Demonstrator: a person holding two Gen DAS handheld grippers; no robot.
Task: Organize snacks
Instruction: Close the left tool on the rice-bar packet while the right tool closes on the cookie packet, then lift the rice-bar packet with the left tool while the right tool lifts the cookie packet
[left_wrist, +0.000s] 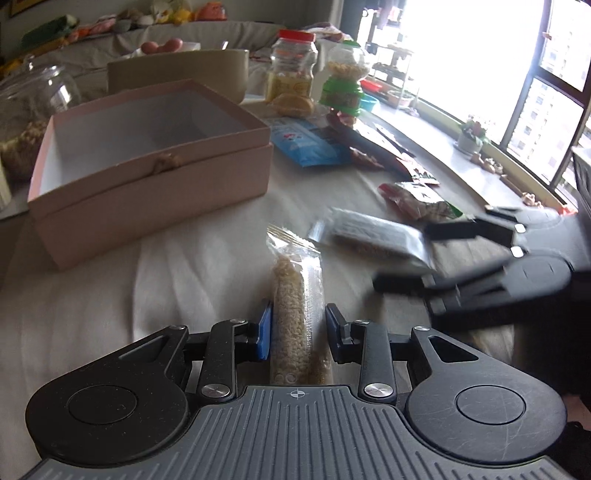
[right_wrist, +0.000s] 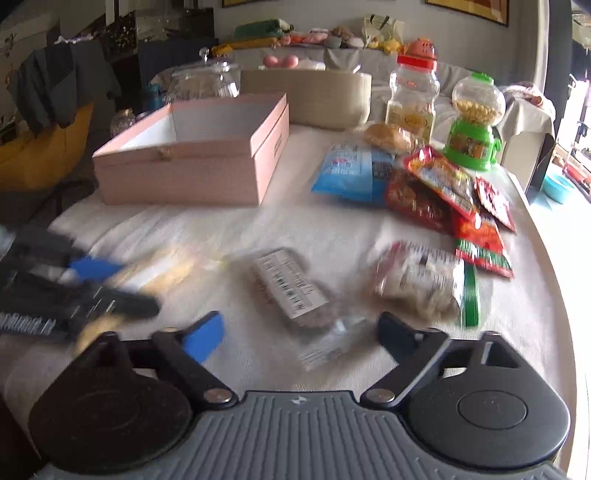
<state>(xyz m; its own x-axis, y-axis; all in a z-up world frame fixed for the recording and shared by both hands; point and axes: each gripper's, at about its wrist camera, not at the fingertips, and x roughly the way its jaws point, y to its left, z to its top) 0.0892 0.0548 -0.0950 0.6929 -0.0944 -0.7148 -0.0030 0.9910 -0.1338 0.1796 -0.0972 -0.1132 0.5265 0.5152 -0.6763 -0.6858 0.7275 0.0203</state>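
My left gripper (left_wrist: 299, 330) is shut on a long clear-wrapped grain bar (left_wrist: 291, 314), held just above the white cloth. The same gripper (right_wrist: 125, 284) shows blurred at the left of the right wrist view, with the yellowish bar (right_wrist: 162, 269) in it. My right gripper (right_wrist: 301, 334) stands open, its fingers on either side of the clear tail of a white-labelled packet (right_wrist: 288, 288) lying on the cloth. In the left wrist view that gripper (left_wrist: 417, 258) sits at the near end of the packet (left_wrist: 369, 236). An open pink box (left_wrist: 155, 173) (right_wrist: 192, 173) stands empty beyond.
A blue bag (right_wrist: 351, 170), red packets (right_wrist: 443, 199) and a green-edged nut packet (right_wrist: 421, 284) lie to the right. A red-lidded jar (right_wrist: 412, 96), a green candy dispenser (right_wrist: 474, 122) and a beige tub (right_wrist: 325, 96) stand behind. The table's rounded edge (right_wrist: 546, 280) runs along the right.
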